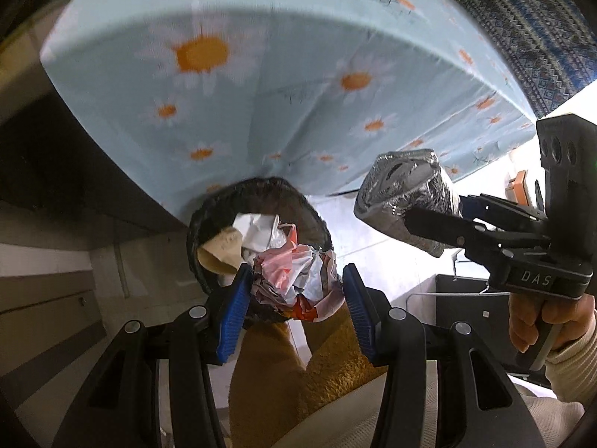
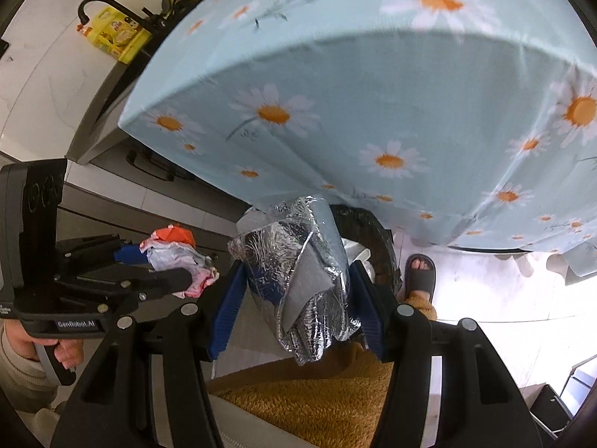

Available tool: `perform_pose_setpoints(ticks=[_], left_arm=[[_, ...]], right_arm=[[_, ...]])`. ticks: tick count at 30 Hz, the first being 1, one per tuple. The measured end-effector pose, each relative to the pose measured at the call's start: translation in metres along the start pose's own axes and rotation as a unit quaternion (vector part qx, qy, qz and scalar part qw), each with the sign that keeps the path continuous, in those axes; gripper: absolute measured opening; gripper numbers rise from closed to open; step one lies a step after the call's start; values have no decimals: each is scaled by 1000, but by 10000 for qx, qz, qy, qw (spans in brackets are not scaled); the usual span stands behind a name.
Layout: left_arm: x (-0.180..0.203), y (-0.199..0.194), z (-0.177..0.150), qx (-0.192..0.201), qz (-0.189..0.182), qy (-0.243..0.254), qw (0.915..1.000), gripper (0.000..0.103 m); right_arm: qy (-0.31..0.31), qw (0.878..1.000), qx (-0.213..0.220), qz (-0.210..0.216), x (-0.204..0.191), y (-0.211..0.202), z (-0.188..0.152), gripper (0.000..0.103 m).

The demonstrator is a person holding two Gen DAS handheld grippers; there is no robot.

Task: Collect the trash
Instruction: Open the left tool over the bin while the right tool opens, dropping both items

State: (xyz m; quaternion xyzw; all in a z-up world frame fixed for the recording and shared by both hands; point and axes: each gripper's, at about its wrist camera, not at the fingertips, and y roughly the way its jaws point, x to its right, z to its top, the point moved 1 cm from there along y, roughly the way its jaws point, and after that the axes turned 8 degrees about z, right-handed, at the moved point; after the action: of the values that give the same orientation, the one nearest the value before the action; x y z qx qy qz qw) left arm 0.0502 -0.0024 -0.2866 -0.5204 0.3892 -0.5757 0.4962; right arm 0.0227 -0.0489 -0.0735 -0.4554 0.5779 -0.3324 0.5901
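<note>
My left gripper [image 1: 296, 280] is shut on a crumpled pink, white and orange plastic wrapper [image 1: 294, 276], its blue pads [image 1: 235, 317] pressing both sides. It hangs just above a black bin [image 1: 261, 184] lined with a black bag, which holds white paper [image 1: 257, 227] and a beige scrap [image 1: 224, 246]. My right gripper [image 2: 298, 272] is shut on a crinkled silver foil packet [image 2: 298, 261], held to the right of the bin [image 2: 373, 231] and a little higher. Each view shows the other hand: the right gripper [image 1: 414, 216] with the foil packet [image 1: 403, 194], the left gripper [image 2: 160, 265] with the wrapper [image 2: 175, 257].
A table draped in a light blue daisy cloth [image 1: 261, 93] overhangs the bin. A person's legs in mustard fleece [image 1: 261, 373] and a foot in a grey slipper [image 2: 418, 280] stand beside it. A counter with a black tap and a yellow pack [image 2: 115, 37] lies left.
</note>
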Motion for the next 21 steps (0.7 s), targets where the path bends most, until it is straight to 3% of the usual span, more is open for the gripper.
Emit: perform_pose_setpoints(ticks=[7, 10, 11, 21], left_arm=[[2, 17, -4, -244, -101, -124, 9996, 51], [6, 24, -4, -384, -14, -69, 9992, 71], [5, 24, -3, -362, 14, -114, 9993, 73], [-2, 18, 5, -328, 61, -270, 9991, 73]], right_arm=[[83, 9999, -121, 37, 0, 10, 5, 61], [214, 9994, -183, 198, 0, 13, 8, 71], [258, 9993, -174, 219, 0, 13, 8, 75], [351, 9990, 7, 290, 5, -5, 18, 75]])
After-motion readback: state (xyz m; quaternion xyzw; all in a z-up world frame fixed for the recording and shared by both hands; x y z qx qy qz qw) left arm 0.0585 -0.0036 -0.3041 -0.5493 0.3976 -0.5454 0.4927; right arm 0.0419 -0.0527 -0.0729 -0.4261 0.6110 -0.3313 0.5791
